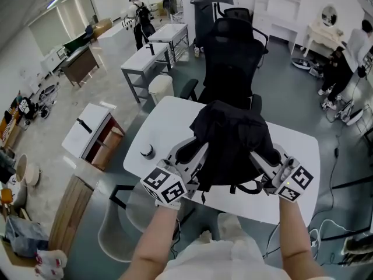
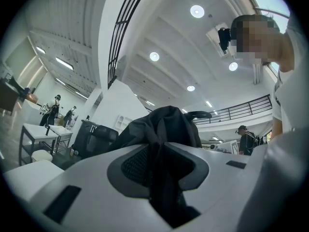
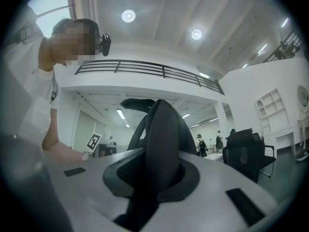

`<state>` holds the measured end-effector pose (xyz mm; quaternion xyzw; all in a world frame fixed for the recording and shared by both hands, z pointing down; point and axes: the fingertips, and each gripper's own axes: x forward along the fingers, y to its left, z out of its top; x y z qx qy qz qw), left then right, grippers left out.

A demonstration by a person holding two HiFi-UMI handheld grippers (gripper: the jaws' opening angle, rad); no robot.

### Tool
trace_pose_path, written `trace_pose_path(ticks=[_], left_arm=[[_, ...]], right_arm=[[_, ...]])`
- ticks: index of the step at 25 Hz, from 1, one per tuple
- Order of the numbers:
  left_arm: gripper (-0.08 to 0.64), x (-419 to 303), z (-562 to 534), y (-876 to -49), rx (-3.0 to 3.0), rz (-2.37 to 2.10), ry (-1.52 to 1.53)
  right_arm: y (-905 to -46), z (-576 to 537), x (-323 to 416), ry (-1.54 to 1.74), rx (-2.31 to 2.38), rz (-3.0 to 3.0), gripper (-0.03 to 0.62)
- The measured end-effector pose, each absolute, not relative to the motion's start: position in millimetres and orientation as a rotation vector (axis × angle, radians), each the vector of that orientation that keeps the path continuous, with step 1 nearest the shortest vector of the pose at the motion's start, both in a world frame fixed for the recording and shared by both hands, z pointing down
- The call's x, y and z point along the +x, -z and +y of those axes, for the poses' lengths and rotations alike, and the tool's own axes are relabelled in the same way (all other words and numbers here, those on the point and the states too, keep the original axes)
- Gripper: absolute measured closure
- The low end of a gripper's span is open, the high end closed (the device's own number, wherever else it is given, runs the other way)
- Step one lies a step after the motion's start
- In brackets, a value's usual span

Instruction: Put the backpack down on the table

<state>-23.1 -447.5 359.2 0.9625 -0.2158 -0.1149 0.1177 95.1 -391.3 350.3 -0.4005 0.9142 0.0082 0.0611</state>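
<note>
A black backpack [image 1: 233, 136] is held over the white table [image 1: 303, 150], between my two grippers. My left gripper [image 1: 195, 151] is shut on a fold of the bag's black fabric [image 2: 161, 144] on its left side. My right gripper [image 1: 257, 158] is shut on a padded black strap [image 3: 161, 134] on its right side. In both gripper views the dark material fills the gap between the jaws and rises in front of the camera. The bag hides its own underside, so I cannot tell whether it touches the tabletop.
A black office chair [image 1: 233, 51] stands just beyond the table's far edge. A small dark round object [image 1: 147, 151] sits on the table's left part. A white-topped cabinet [image 1: 93, 130] and grey tables [image 1: 145, 60] lie to the left and behind. People stand far off.
</note>
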Motion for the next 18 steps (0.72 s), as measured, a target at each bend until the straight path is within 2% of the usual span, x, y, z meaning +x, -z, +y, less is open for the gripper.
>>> trace_pose_path(ticks=[18], left_arm=[[0.451, 37, -562, -424, 2.750, -0.620, 0.332]], right_arm=[[-405, -500, 149, 0.043, -1.229, 2.836, 0.520]])
